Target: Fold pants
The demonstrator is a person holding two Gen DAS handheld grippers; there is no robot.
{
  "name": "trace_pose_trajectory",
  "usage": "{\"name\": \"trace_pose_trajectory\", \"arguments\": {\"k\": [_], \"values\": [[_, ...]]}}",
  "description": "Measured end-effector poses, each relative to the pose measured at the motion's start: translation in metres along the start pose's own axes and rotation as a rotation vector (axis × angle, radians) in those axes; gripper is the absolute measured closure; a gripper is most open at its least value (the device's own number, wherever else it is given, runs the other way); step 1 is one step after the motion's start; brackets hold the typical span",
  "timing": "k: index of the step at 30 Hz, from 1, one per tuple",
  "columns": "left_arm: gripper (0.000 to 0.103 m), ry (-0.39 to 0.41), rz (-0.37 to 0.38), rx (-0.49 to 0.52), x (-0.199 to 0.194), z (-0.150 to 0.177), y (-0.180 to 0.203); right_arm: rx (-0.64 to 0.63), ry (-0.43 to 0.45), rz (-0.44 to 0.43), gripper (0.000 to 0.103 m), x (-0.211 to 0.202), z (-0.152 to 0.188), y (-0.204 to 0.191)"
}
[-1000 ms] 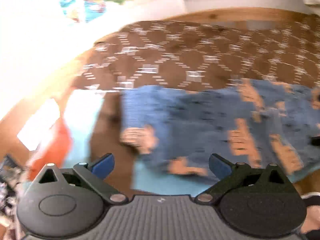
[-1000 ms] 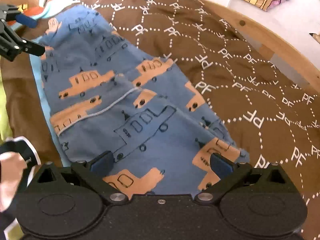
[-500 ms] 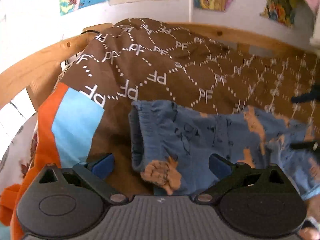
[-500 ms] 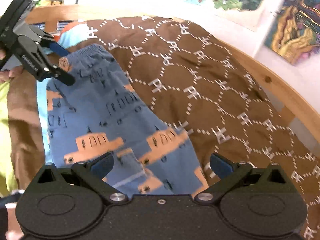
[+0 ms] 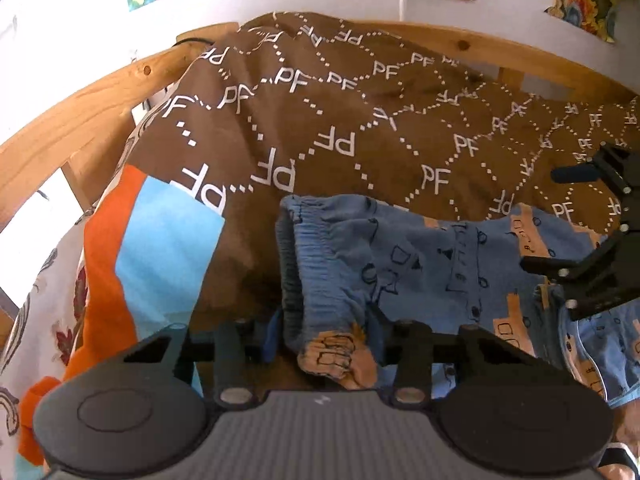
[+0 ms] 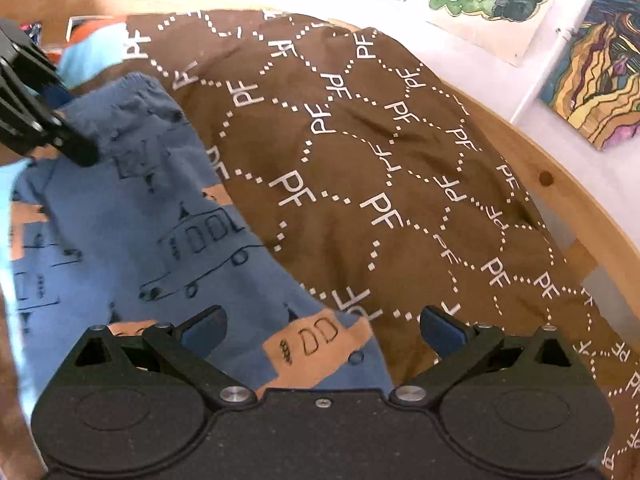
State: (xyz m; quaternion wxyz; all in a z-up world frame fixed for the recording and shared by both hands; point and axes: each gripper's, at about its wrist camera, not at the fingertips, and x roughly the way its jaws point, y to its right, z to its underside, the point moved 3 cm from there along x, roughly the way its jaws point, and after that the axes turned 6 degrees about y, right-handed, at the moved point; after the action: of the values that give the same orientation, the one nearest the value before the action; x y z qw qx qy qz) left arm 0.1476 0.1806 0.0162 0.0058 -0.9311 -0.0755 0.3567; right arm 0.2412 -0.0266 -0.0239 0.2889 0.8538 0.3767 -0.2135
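Note:
The blue pants with orange car prints lie on a brown blanket; they also show in the right wrist view. My left gripper is shut on the near corner of the waistband, fabric bunched between its fingers. It shows in the right wrist view at the pants' far left end. My right gripper is open, fingers wide, low over an orange car print at the pants' edge. It shows in the left wrist view at the right.
The brown blanket with white "PF" print covers a bed with a wooden frame. An orange and light blue cloth lies at the left. Posters hang on the white wall behind.
My left gripper has closed on the waistband corner; it was open before. My right gripper has moved along the pants toward the far side and stays open.

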Motion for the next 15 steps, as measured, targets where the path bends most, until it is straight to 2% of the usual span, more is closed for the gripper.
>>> {"name": "trace_pose_trajectory", "arguments": {"k": [6, 8, 12, 15], "values": [[0.066, -0.061, -0.035, -0.035, 0.004, -0.007, 0.001, -0.014, -0.079, 0.041, 0.001, 0.033, 0.008, -0.003], [0.074, -0.078, -0.037, -0.039, 0.006, -0.009, 0.002, 0.019, -0.083, 0.04, 0.001, 0.034, 0.008, 0.001], [0.077, -0.09, -0.049, -0.039, 0.005, -0.012, 0.005, 0.039, -0.038, 0.055, 0.001, 0.013, 0.005, 0.002], [0.08, -0.076, -0.044, -0.032, 0.0, -0.015, 0.01, 0.101, 0.004, 0.015, 0.001, -0.014, 0.005, 0.001]]}}
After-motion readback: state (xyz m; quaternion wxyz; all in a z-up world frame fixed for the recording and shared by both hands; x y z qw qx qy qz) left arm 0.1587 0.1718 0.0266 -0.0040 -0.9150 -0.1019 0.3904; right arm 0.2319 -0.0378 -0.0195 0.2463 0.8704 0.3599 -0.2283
